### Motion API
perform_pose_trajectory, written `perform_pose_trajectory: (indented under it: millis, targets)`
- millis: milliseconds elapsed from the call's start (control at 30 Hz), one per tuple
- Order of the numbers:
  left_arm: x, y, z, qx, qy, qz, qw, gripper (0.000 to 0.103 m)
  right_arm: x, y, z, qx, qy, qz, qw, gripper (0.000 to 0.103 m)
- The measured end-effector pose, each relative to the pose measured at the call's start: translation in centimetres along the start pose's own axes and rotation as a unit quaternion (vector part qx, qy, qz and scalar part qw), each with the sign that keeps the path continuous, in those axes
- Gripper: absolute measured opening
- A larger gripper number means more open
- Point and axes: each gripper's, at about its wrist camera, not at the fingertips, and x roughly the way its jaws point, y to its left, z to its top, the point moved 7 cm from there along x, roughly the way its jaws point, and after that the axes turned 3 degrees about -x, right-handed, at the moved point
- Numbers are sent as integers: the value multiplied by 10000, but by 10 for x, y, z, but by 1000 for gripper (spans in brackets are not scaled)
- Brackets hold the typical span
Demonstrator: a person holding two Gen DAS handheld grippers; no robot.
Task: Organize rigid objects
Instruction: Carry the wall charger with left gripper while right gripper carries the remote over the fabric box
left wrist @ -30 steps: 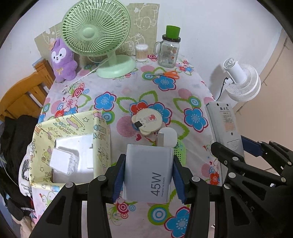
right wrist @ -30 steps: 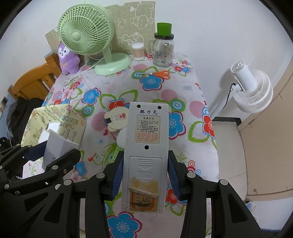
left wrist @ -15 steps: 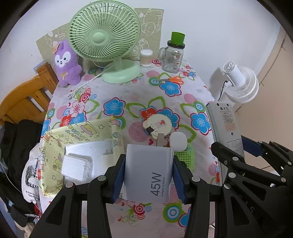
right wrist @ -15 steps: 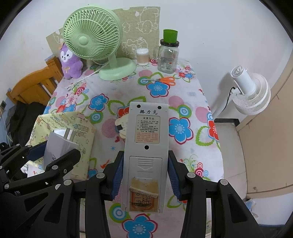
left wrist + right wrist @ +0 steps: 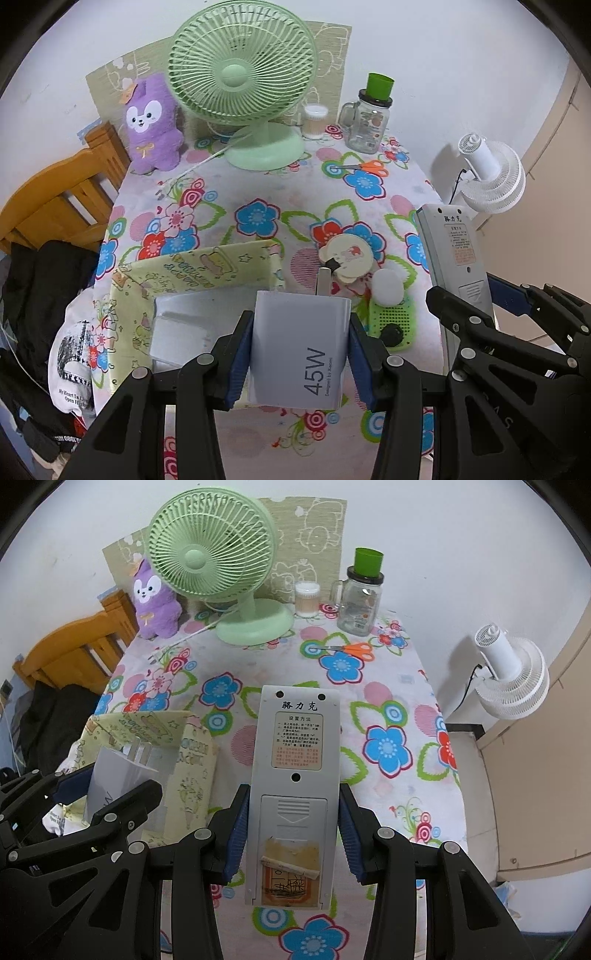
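My left gripper [image 5: 300, 356] is shut on a white 45W charger [image 5: 299, 347] and holds it above the table's front edge, just right of an open yellow patterned box [image 5: 207, 273]. My right gripper [image 5: 291, 836] is shut on a grey remote control [image 5: 295, 775], back side up, held above the floral tablecloth [image 5: 280, 664]. The remote also shows at the right of the left wrist view [image 5: 454, 254]. The charger also shows at the left of the right wrist view [image 5: 118, 771], above the box [image 5: 188, 764].
On the table lie a round cartoon disc [image 5: 347, 258], a white puck on a green perforated item [image 5: 391, 317] and orange scissors [image 5: 365, 168]. At the back stand a green fan [image 5: 243, 74], purple plush [image 5: 151, 125], glass jar [image 5: 369, 118]. A wooden chair [image 5: 55, 206] stands left; a white fan [image 5: 491, 177] right.
Both grippers have drawn back and risen with their objects, so more of the table shows. The charger now hangs nearer the yellow box.
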Motion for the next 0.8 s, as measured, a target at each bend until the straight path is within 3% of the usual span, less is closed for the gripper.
perform_pose_trajectory:
  millis: [800]
  targets:
    - [18, 73, -16, -97, 284, -3, 9995, 49, 24, 70, 9, -82, 162, 113, 9998, 47]
